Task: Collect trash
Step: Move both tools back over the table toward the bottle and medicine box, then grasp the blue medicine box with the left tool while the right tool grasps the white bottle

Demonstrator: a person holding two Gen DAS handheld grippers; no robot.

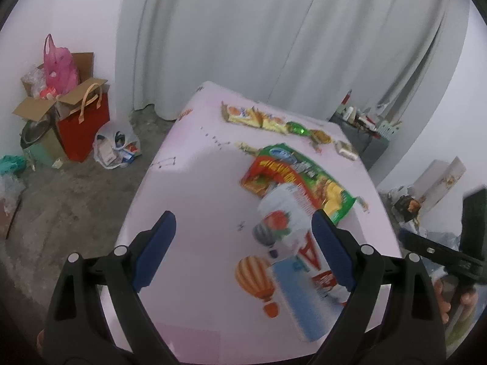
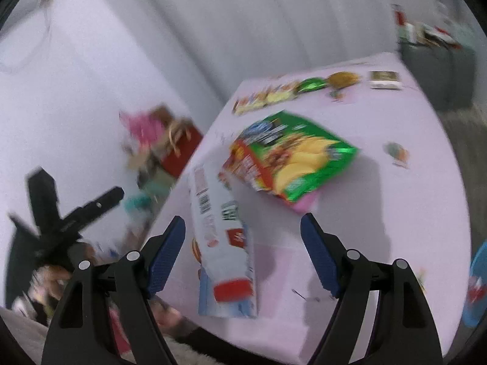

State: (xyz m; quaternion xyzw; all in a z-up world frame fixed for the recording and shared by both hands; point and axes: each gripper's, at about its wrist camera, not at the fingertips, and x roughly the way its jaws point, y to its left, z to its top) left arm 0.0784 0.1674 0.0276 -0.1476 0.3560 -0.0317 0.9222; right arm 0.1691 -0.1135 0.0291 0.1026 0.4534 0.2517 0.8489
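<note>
A pink-clothed table (image 1: 197, 182) carries the trash. A white and blue carton (image 1: 292, 252) lies flat near the front. Behind it is a green and red chips bag (image 1: 301, 179). Along the far edge lie a yellow wrapper (image 1: 252, 117), a green foil wrapper (image 1: 296, 127), a golden wrapper (image 1: 321, 137) and a small box (image 1: 345, 149). My left gripper (image 1: 243, 222) hovers open above the carton, holding nothing. My right gripper (image 2: 243, 223) is open too, over the carton (image 2: 219, 243) and just short of the chips bag (image 2: 292, 158). The right wrist view is blurred.
On the floor to the left stand a cardboard box (image 1: 45, 103) with a pink plastic bag (image 1: 59, 70), a red tote bag (image 1: 85, 124) and a white plastic bag (image 1: 114, 147). A grey cabinet (image 1: 371, 143) stands behind the table. Curtains (image 1: 243, 30) hang behind. A blue object (image 2: 478, 289) shows at the right edge.
</note>
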